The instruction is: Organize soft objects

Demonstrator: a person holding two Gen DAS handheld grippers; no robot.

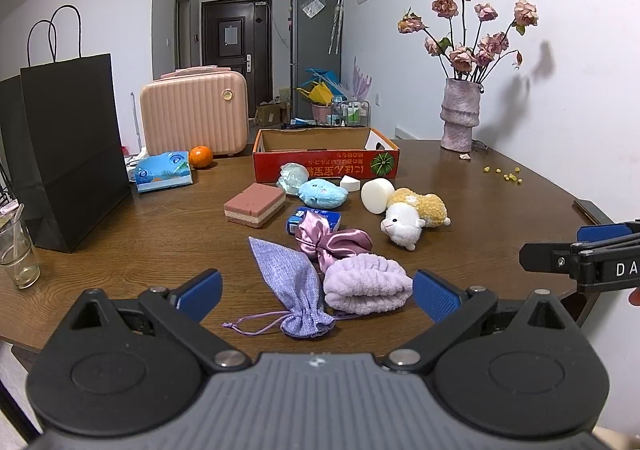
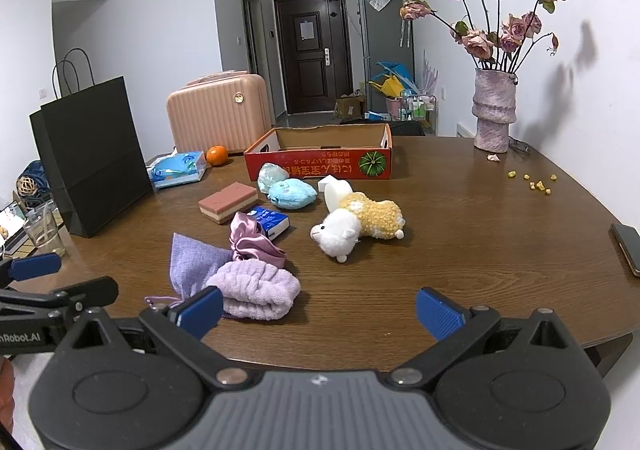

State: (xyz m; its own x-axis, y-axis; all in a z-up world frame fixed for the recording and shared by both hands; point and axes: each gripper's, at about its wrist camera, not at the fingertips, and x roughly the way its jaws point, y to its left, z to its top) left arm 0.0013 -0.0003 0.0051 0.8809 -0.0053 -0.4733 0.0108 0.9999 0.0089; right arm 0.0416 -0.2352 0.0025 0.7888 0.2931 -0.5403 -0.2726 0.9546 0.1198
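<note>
While both tools hung low over the near edge of the table (image 1: 500, 210), nothing had been picked up yet; the left gripper (image 1: 316, 292) stood wide open and empty, its blue pads on either side of the two nearest soft things without touching them; the purple towel roll (image 1: 368, 287) lay just inside its right pad at about one o'clock, and the lilac drawstring pouch (image 1: 294, 286) lay at about eleven, its cord trailing toward the camera; the right gripper (image 2: 320, 312) was likewise spread wide with nothing between its pads, bare wood ahead of it and the towel roll at its ten o'clock beside the left pad.

Farther out at twelve o'clock lay the pink satin scrunchie (image 1: 330, 240), touching a blue tissue pack (image 1: 314, 219); beyond it a layered sponge block (image 1: 255, 205), a blue plush toy (image 1: 323, 193) and a white foam cylinder (image 1: 377, 195); at one o'clock a white and yellow plush sheep (image 1: 414, 218) lay on its side; behind them all the red cardboard box (image 1: 326, 158) stood open and, as far as could be seen, unfilled.

By my reading the sorting was at its very start, with the first grasp in hand; the next move probably called for the left gripper to ease forward and down over the towel roll and close gently, then carry it to the box at twelve o'clock; the pouch cord might snag.
</note>
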